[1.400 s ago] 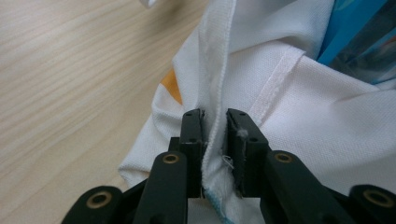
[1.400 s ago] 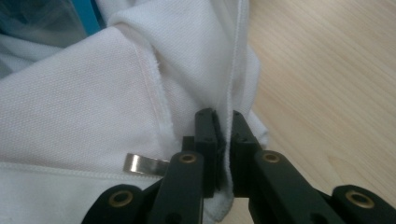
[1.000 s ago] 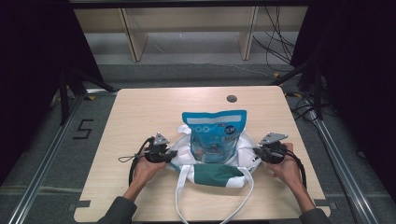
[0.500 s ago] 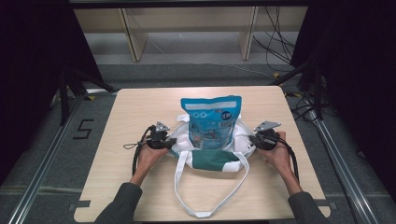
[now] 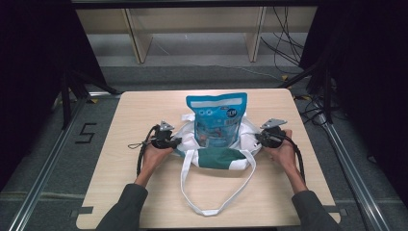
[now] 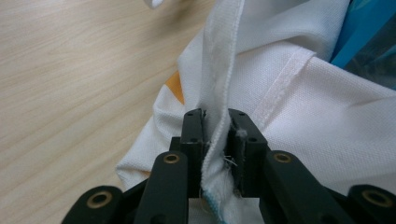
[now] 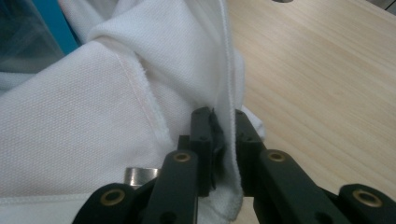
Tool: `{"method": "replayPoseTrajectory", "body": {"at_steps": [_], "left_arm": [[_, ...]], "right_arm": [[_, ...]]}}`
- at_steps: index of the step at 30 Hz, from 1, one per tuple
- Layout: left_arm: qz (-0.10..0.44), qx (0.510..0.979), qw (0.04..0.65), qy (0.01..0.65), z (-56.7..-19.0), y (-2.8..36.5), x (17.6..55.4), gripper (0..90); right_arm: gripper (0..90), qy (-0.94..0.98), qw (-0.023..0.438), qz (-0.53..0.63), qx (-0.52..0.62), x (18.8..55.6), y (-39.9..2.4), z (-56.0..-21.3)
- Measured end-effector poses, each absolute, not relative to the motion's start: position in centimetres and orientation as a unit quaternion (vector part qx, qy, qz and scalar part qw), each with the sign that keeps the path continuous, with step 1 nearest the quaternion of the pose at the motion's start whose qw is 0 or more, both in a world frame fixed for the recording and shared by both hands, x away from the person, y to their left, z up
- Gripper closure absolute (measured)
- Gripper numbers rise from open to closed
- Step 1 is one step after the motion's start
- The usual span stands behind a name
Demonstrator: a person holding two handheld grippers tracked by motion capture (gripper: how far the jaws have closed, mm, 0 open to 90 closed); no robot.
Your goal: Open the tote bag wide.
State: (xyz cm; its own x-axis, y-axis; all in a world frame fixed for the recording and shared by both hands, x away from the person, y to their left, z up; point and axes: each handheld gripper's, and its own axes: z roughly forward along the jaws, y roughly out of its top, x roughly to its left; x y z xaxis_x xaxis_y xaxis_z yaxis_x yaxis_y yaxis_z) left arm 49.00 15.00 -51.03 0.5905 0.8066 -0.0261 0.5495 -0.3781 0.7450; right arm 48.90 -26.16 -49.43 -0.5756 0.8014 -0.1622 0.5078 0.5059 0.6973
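Tote bag (image 5: 219,155) white and green, slumped open

A bare wooden shelf unit (image 5: 192,29) is being seen behind the wooden table (image 5: 144,110); black cables (image 5: 288,43) are lying on the grey floor (image 5: 183,72) beside it.

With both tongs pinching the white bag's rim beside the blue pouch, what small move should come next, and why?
Probably draw the rim up and outward around the blue pouch. The left tongs and right tongs each clamp a fold of the white bag at opposite sides, and most of the pouch stands above the bunched fabric.
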Motion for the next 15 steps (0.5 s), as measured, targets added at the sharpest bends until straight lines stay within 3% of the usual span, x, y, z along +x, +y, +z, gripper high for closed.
{"method": "replayPoseTrajectory", "body": {"at_steps": [11,13,15], "left_arm": [[0.169,0.803,0.381,0.427,-51.10,15.07,49.45,75.5],[0.155,0.797,0.390,0.434,-51.00,15.31,49.45,72.9],[0.140,0.780,0.413,0.448,-50.81,15.44,49.38,64.0]], "right_arm": [[80.3,0.825,0.231,0.320,0.405,49.39,-26.50,-49.50],[76.7,0.824,0.232,0.319,0.407,49.40,-26.57,-49.43],[66.7,0.816,0.236,0.322,0.418,49.48,-26.81,-49.36]]}}
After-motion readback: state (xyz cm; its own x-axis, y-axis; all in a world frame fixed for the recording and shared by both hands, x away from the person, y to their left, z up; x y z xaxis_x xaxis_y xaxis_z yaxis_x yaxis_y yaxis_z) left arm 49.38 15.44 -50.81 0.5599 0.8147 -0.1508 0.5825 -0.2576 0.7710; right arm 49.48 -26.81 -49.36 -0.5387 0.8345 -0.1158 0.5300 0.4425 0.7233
